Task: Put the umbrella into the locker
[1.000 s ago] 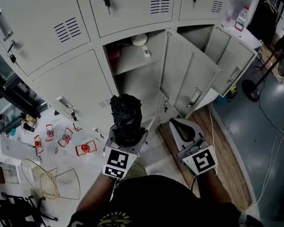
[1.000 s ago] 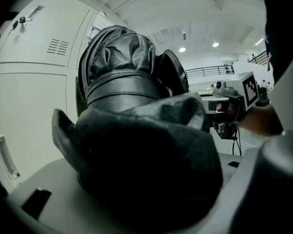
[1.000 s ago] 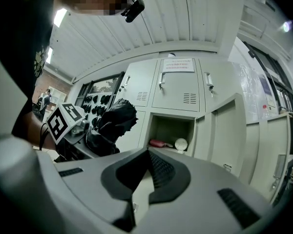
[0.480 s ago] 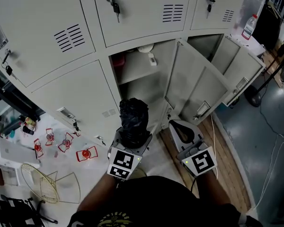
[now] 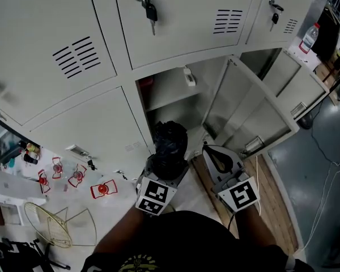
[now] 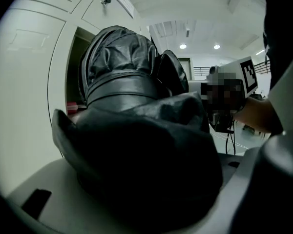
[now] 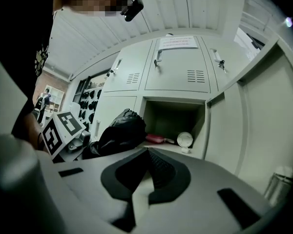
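Observation:
A folded black umbrella (image 5: 170,142) stands up between the jaws of my left gripper (image 5: 168,162), which is shut on its lower part. It fills the left gripper view, where the umbrella (image 6: 132,126) hides the jaw tips. The open locker (image 5: 173,103) is right in front of it, its door (image 5: 238,103) swung out to the right. The umbrella's top sits at the locker's lower opening. My right gripper (image 5: 214,153) hangs beside it on the right, shut with nothing in it; its pads (image 7: 158,172) meet.
On the locker's shelf (image 7: 171,147) lie a red thing (image 7: 155,139) and a white round object (image 7: 184,139). Keys (image 5: 150,10) hang from the locker above. Another open door (image 5: 283,89) stands further right. Red items (image 5: 102,190) and a wire basket (image 5: 48,225) lie at left.
Both grippers have moved closer to the open locker, and the umbrella's top has come up to the lower opening. The grip on the umbrella is unchanged.

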`<state>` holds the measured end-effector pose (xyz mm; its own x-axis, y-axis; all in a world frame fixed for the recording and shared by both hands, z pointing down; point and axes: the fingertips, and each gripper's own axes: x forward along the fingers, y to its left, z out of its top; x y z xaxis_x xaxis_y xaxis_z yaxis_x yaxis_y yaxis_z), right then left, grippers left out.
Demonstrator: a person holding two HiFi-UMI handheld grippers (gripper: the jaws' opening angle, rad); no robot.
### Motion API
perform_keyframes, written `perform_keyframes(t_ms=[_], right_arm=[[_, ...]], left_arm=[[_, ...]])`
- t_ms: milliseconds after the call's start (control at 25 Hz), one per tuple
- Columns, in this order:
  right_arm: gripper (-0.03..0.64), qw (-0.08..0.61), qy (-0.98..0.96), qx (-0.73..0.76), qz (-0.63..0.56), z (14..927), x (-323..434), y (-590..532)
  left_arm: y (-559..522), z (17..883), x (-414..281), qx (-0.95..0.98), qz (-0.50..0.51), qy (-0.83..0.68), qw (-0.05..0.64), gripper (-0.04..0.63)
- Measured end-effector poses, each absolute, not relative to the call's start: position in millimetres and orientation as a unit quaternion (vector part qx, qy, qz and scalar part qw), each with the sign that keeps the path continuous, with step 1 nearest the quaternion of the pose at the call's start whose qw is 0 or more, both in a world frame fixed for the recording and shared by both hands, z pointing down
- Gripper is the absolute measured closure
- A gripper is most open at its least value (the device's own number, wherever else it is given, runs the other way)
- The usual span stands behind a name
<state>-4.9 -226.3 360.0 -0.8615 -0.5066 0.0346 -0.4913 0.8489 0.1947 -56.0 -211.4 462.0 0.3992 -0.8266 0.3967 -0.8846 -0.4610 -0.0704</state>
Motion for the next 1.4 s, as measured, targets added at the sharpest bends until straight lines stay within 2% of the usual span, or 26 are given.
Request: perform_keyframes(t_ms=[800, 1400], right_arm=[[0.596, 0.076, -0.946, 0.309, -0.062, 387.6, -43.2, -290.8], [0.595, 0.087, -0.940, 0.323, -0.065, 388.4, -54.7, -310.9]], left_arm=[[-277.3, 540.1, -75.9, 0.851, 0.222, -0.450, 0.154, 0.287], [-305.3, 565.8, -79.4, 0.853, 0.240, -0.418, 0.200, 0.287]])
